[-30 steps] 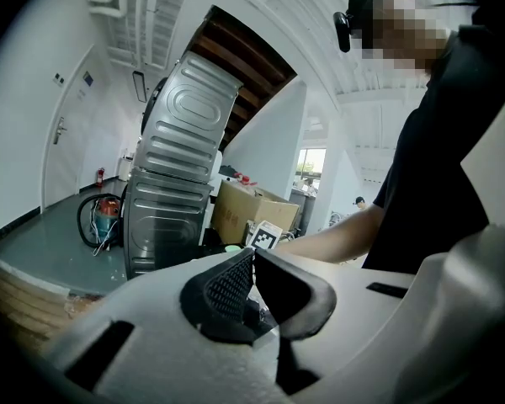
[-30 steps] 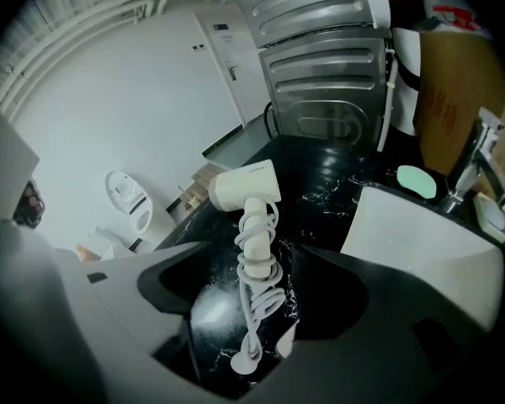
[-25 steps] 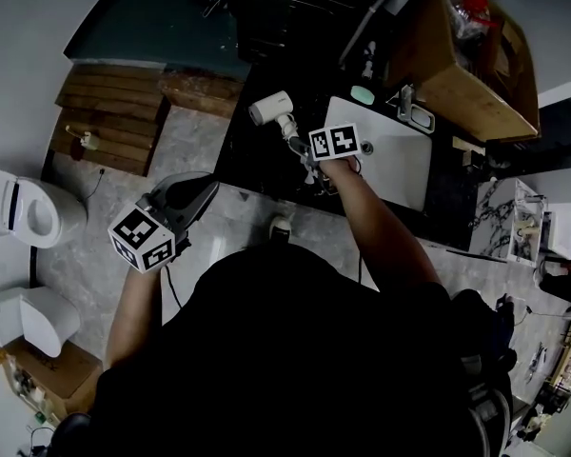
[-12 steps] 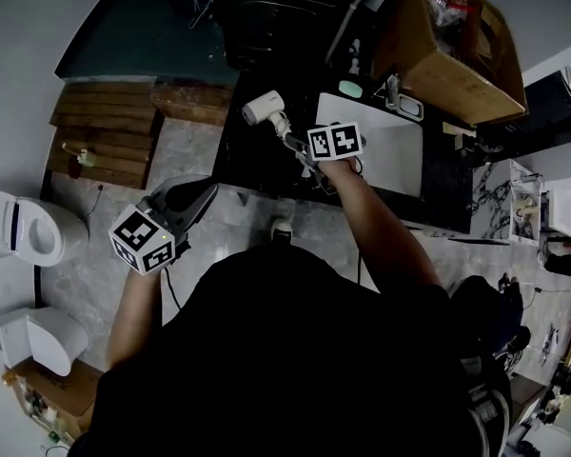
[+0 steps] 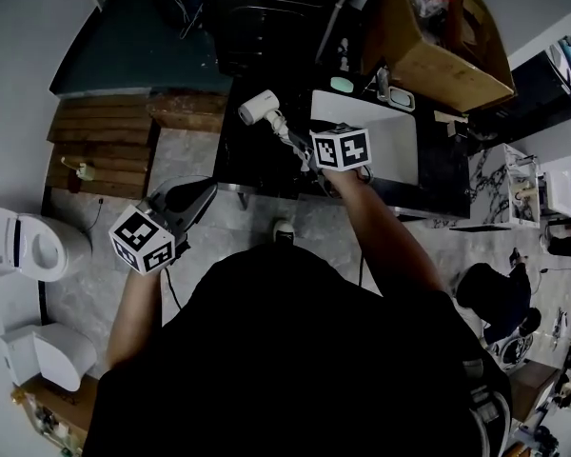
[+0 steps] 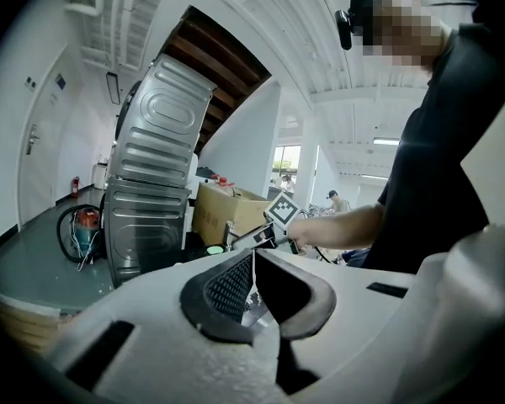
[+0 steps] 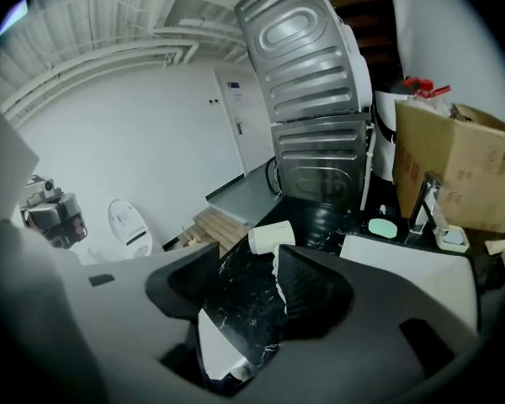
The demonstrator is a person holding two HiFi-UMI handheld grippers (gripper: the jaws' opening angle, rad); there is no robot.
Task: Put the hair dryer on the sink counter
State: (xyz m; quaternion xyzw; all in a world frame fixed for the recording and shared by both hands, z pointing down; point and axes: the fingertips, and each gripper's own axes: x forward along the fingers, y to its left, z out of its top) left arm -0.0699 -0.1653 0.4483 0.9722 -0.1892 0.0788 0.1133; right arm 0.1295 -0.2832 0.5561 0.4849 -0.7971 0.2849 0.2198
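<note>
Hair dryer (image 5: 259, 109) lying on its side on the black worktop (image 5: 252, 160), left of the sink (image 5: 392, 131), free of both grippers. The right gripper (image 7: 246, 268) has lifted up and away from the handle. Its fingers have just been closing partway and stand apart on nothing, the dryer lying beyond their tips. The left gripper (image 6: 252, 278), well apart, has its fingers closed and empty. Placement appears complete.

Cardboard box (image 5: 444, 57), toilet (image 5: 27, 245), wooden planks (image 5: 100, 146)
</note>
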